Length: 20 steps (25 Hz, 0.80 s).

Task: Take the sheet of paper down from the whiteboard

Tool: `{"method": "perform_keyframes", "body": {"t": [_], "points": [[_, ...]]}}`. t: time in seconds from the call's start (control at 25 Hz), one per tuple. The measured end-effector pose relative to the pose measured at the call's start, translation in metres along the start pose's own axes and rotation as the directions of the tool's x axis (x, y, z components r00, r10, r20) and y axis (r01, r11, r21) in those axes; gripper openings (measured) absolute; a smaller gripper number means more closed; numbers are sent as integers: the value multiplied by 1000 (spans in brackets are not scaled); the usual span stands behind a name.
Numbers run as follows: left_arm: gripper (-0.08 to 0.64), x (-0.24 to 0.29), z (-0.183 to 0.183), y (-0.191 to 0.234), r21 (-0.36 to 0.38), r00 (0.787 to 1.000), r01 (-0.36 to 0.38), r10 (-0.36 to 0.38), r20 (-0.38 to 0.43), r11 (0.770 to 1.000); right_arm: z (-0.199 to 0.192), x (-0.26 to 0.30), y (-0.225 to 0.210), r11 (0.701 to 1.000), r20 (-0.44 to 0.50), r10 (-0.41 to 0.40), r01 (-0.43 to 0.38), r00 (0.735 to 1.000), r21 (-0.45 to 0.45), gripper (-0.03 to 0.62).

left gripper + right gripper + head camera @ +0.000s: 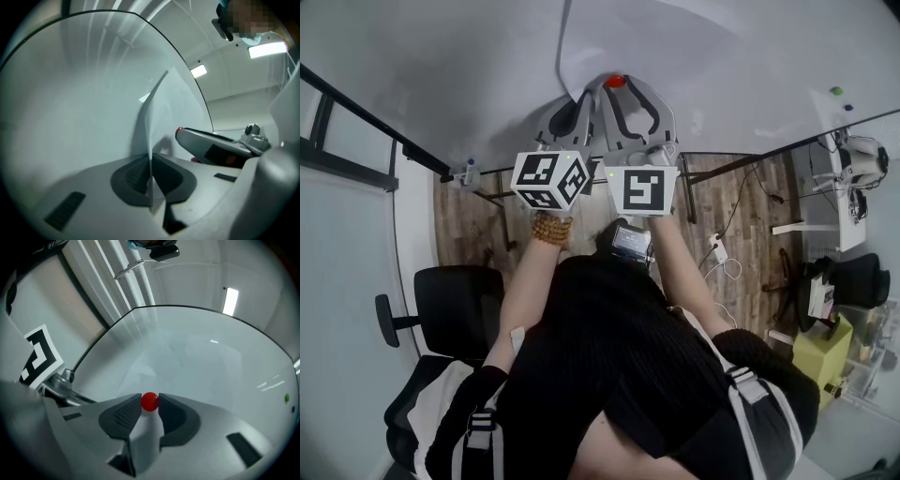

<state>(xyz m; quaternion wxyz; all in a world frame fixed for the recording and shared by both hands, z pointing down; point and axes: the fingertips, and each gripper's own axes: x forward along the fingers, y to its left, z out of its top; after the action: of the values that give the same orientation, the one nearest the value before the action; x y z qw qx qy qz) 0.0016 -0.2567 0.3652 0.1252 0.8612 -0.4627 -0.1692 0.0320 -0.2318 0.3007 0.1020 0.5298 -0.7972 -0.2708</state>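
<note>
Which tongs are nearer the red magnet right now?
Right. The right tongs grip the red magnet between their tips; the left tongs sit beside it, pinching the sheet of paper.

We hold both grippers up side by side, their tips at the glossy white whiteboard (487,56). Our grey plastic left gripper (577,101) has its jaws pinched together on the edge of the thin white sheet of paper (159,108) standing off the board. Our matching right gripper (616,86), just beside it, has its jaws closed on the small red round magnet (150,401), a pad touching each side. Our bare left forearm (530,281) and right forearm (684,272) reach toward the board, nearly parallel. A wooden bead bracelet (551,228) circles the left wrist.
</note>
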Motion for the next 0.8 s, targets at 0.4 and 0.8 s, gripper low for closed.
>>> {"method": "perform_keyframes", "body": {"t": [0.4,0.8], "points": [[12,0,0,0,12,1000,7,-7,-1,1000,7,-7,-1,1000,11,-12,12,1000,8,112],[12,0,0,0,15,1000,10,-10,-5,1000,16,-18,-2,1000,17,-23,22,1000,15,110]]}}
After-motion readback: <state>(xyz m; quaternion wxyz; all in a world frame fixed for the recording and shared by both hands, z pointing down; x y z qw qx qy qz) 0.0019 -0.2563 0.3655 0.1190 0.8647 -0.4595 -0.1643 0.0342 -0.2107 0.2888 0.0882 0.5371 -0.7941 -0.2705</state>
